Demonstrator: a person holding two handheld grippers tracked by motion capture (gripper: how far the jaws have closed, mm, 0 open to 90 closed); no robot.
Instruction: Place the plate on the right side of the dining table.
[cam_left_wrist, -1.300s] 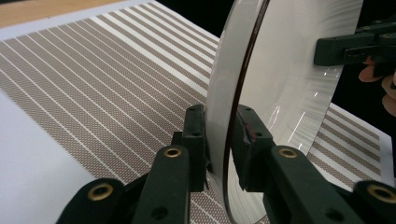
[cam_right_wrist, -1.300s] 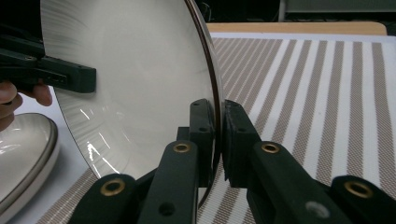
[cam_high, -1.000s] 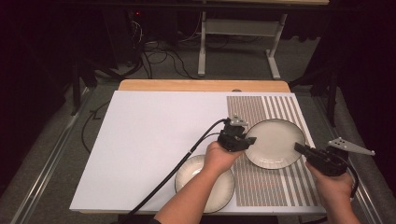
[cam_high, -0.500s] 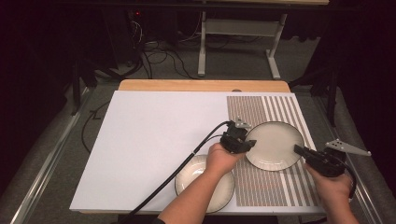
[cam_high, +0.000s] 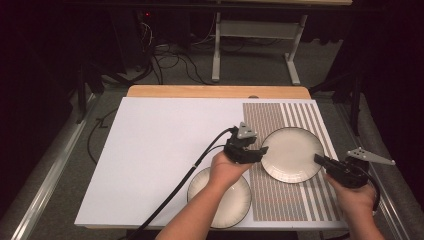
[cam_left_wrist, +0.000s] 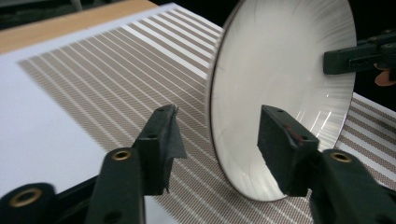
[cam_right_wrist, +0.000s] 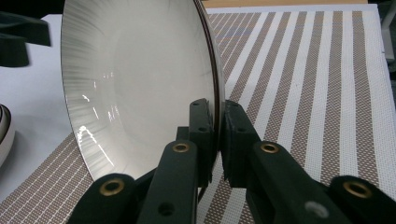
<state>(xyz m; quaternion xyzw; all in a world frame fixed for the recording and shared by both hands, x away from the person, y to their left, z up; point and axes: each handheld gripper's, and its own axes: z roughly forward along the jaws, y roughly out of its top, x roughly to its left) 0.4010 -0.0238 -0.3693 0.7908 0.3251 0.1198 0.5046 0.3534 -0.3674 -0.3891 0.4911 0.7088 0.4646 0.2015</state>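
1. The left arm hides part of the near plate (cam_high: 227, 200), which lies apart from the plate (cam_high: 292, 154) on the striped mat (cam_high: 280, 200).
2. The right gripper (cam_right_wrist: 217, 122) is clamped on the plate's rim.
3. The left gripper (cam_left_wrist: 217, 140) gapes astride the opposite rim, not touching it.
4. Beside the mat, the white board (cam_high: 160, 145) lies bare.

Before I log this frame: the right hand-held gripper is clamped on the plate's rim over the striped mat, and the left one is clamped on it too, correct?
Not quite: the left hand-held gripper is open, its jaws straddling the plate rim, as the left gripper view shows. The right hand-held gripper is indeed clamped on it over the striped mat.
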